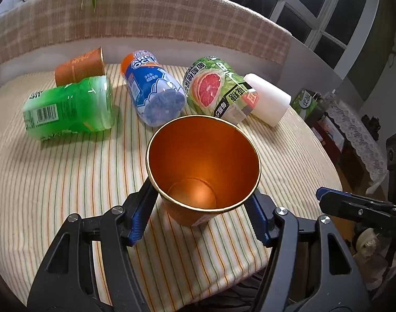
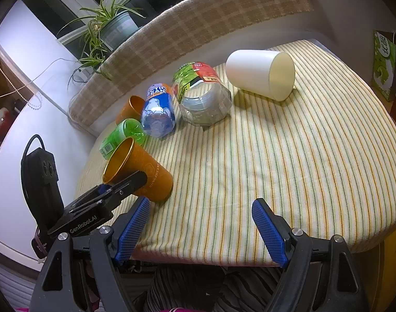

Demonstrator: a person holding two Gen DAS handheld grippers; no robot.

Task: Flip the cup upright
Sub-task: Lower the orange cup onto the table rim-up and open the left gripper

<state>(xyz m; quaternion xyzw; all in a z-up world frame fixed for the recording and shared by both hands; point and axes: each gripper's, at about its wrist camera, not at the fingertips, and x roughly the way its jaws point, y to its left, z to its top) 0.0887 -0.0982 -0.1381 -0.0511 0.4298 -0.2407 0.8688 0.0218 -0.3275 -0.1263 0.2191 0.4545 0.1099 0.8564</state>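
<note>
Blue ribbed pads [image 1: 139, 214] of the left hand-held gripper [image 1: 200, 215], closed on the orange cup [image 1: 203, 166] just below its gold rim, one pad per side; cup tilted, mouth toward the camera, its base edge apparently touching the striped cloth near the front edge of the surface [image 1: 54, 182]. Step in hand, by judgement: finishing the rotation to upright. Best done by pivoting on the base edge, keeping the squeeze light since a thin wall would likely dent, and letting go only once the base sits flat. Right hand-held gripper [image 2: 200, 231]: jaws wide apart, holding nothing, hovering over the near edge, well apart from the cup. Further items, all lying on their sides toward the back: second orange cup [image 1: 79, 66], green bottle [image 1: 70, 108], blue bottle [image 1: 153, 91], grapefruit-label bottle [image 1: 213, 88], white cup [image 2: 260, 74]. Room: checked cushion [image 1: 145, 15] behind, potted plant [image 2: 112, 26], dark window panes [image 1: 315, 7].
</note>
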